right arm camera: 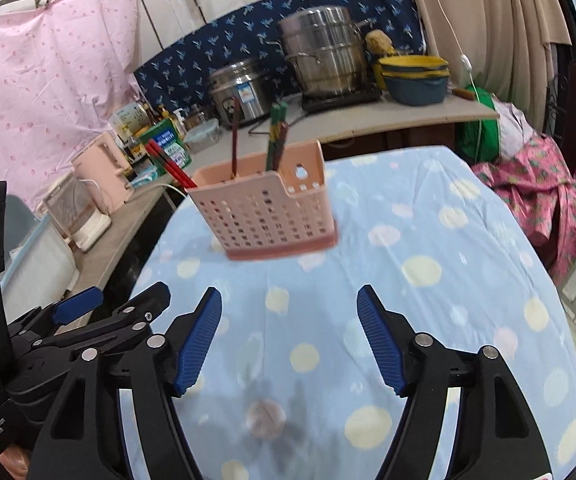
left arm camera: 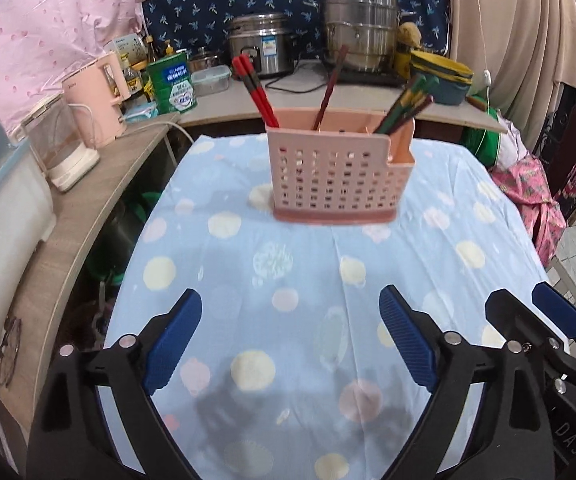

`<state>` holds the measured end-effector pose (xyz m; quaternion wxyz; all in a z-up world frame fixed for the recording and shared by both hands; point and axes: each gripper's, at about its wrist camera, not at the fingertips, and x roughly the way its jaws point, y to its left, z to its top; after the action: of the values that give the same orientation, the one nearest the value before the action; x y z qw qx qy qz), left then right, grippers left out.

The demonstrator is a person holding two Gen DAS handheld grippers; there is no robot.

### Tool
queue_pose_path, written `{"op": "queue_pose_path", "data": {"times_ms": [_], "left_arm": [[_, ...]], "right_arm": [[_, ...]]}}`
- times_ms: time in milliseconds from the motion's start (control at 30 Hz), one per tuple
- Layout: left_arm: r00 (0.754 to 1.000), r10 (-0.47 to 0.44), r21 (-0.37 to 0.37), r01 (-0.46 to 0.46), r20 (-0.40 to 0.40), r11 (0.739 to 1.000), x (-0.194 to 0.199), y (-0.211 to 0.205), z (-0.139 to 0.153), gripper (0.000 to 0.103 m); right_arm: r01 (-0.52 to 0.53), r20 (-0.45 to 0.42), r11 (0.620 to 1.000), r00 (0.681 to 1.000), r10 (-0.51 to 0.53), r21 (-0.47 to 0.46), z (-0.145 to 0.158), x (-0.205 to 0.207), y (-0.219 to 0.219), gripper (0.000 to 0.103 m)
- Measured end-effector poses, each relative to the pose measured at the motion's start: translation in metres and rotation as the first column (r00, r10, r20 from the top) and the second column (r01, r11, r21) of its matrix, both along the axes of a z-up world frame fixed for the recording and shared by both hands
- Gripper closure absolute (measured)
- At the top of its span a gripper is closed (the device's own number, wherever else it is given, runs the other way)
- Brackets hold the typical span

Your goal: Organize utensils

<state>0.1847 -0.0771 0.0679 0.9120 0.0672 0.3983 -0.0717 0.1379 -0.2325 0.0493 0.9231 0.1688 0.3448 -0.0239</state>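
A pink perforated utensil holder (left arm camera: 337, 170) stands on the table with the blue dotted cloth (left arm camera: 288, 280). In it lean red chopsticks (left arm camera: 254, 90) at the left, a dark red chopstick (left arm camera: 329, 88) in the middle and green and dark chopsticks (left arm camera: 405, 106) at the right. My left gripper (left arm camera: 289, 312) is open and empty, near the front of the table, well short of the holder. My right gripper (right arm camera: 289, 316) is open and empty, beside the left one. The holder (right arm camera: 266, 212) also shows in the right wrist view, with the red chopsticks (right arm camera: 170, 166) and green chopsticks (right arm camera: 276, 136).
A side counter at the left holds a pink kettle (left arm camera: 98, 98) and a clear kettle (left arm camera: 62, 148). The back counter holds a rice cooker (left arm camera: 262, 42), a steel pot (left arm camera: 357, 26), a green tin (left arm camera: 172, 82) and stacked bowls (left arm camera: 441, 76). Pink clothes (left arm camera: 527, 192) lie at the right.
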Motion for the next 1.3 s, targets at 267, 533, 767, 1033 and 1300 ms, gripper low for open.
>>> {"op": "queue_pose_path", "data": {"times_ms": [267, 533, 767, 1033, 1300], "left_arm": [[0.998, 0.022, 0.041, -0.019, -0.053, 0.999, -0.015, 0.006, -0.028, 0.01], [0.995, 0.051, 0.07, -0.045, -0.088, 0.997, -0.018, 0.015, -0.044, 0.009], [0.995, 0.057, 0.092, -0.05, -0.078, 0.994, -0.019, 0.016, -0.048, 0.009], [0.995, 0.065, 0.096, -0.058, -0.076, 0.994, -0.017, 0.017, -0.049, 0.009], [0.996, 0.064, 0.091, -0.058, -0.068, 0.994, -0.016, 0.017, -0.046, 0.009]], "right_arm": [[0.022, -0.055, 0.997, 0.998, -0.026, -0.071, -0.024, -0.021, 0.008, 0.031], [0.003, -0.084, 0.996, 0.996, -0.011, -0.089, -0.038, -0.024, 0.015, 0.031], [0.013, -0.082, 0.99, 0.996, -0.025, -0.139, -0.039, -0.025, 0.02, 0.021], [0.022, -0.083, 0.99, 0.996, -0.034, -0.139, -0.043, -0.025, 0.017, 0.016], [0.037, -0.079, 0.99, 0.996, -0.048, -0.139, -0.043, -0.025, 0.016, 0.006]]}}
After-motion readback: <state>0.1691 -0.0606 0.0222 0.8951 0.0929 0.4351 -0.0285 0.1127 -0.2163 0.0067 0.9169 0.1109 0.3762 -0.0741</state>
